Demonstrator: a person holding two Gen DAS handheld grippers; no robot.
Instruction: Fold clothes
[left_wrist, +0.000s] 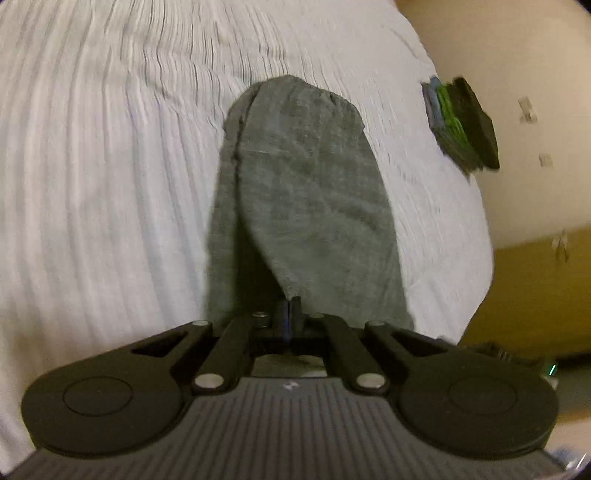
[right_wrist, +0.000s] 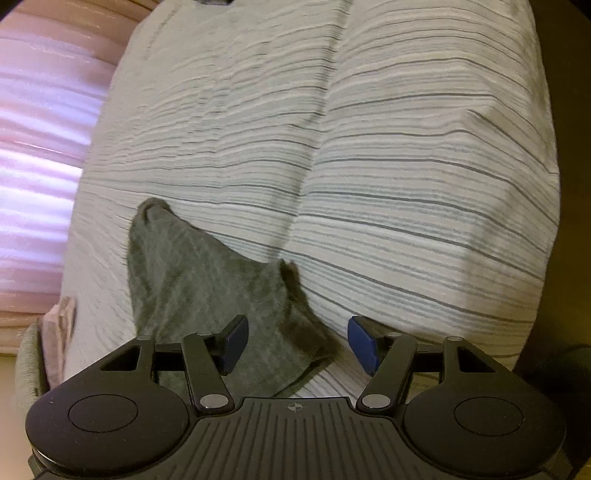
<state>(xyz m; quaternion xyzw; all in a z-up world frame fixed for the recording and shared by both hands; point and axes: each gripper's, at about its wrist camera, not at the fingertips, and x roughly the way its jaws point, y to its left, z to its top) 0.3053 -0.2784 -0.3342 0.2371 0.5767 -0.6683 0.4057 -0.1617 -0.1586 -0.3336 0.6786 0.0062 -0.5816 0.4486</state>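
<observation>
My left claw is clenched on the near edge of the grey garment, cloth pinched right at the tips and lifted a bit, so a fold of it tents up from the bed. My right claw is released, jaws standing apart, blue pads clear on both sides; the grey garment lies between and under them but nothing presses on it.

Garment: small grey knit piece, lying on the striped bedspread, near the bed's edge. In the left wrist view it runs away from me as a long narrow strip, one long side already doubled over along a seam line. In the right wrist view it's a rumpled wedge, far corner bunched, near corner under my left pad.

Outward: stack of folded clothes, dark with green and blue layers, sits at the far right edge of the bed, well apart from this piece. Pink ribbed blanket off to the left in the right wrist view.

Progress, my read: some items done (that stack). This piece is mid-fold, maybe first lengthwise fold in, ends not yet brought together, not flat. Left: right claw needs a grip on the other corner, carry over, flatten, move to stack. Can't tell if more clothes wait out of frame.
</observation>
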